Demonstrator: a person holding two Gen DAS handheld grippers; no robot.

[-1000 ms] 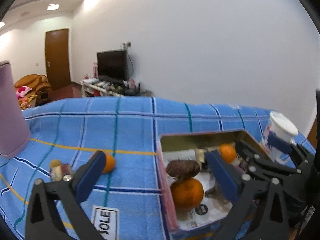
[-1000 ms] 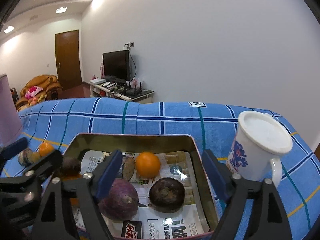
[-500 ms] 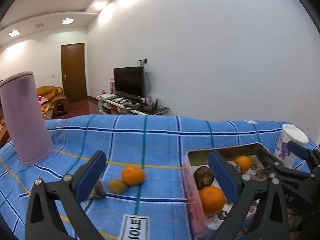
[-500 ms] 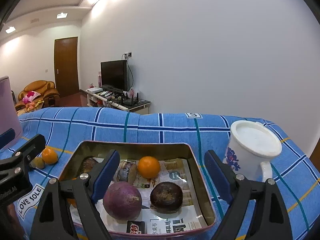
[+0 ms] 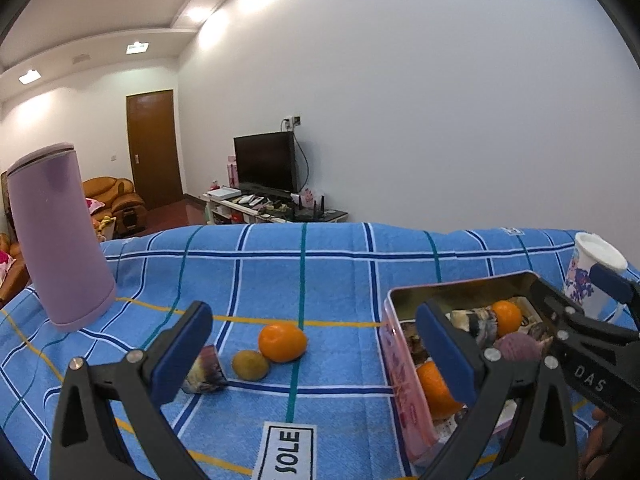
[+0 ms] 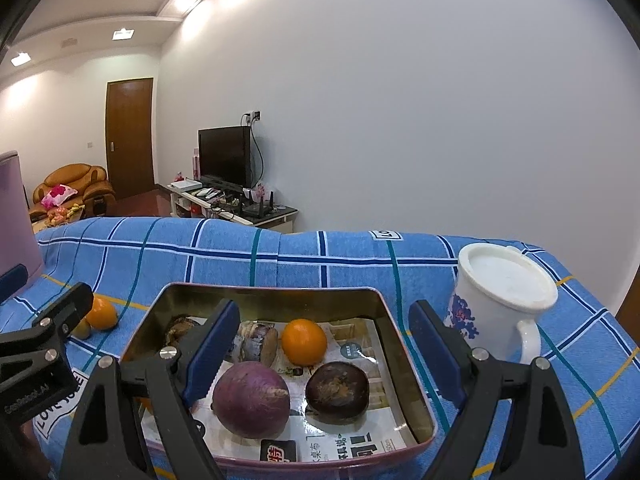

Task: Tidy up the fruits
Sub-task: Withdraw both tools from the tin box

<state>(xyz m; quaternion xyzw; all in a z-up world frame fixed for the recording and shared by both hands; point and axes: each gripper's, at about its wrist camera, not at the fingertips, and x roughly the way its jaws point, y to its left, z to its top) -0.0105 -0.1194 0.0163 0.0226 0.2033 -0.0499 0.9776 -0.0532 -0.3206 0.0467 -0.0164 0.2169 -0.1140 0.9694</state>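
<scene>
In the left wrist view, an orange (image 5: 282,342) lies on the desk (image 5: 240,272) at lower centre, between and beyond the spread left hand-held gripper (image 5: 312,344). The right hand-held gripper (image 6: 324,344) stands spread over the tin (image 6: 272,294).

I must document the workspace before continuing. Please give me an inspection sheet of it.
Surface: blue checked cloth.
Job's things: tin tray holds oranges, a purple fruit and a dark fruit; loose orange, small greenish fruit and a wrapped piece lie on the cloth.
Clutter: purple tumbler, white mug.
Grippers: left gripper open, empty; right gripper open, empty.
Cables: TV cable on the wall.
Surroundings: TV, door, armchair.
</scene>
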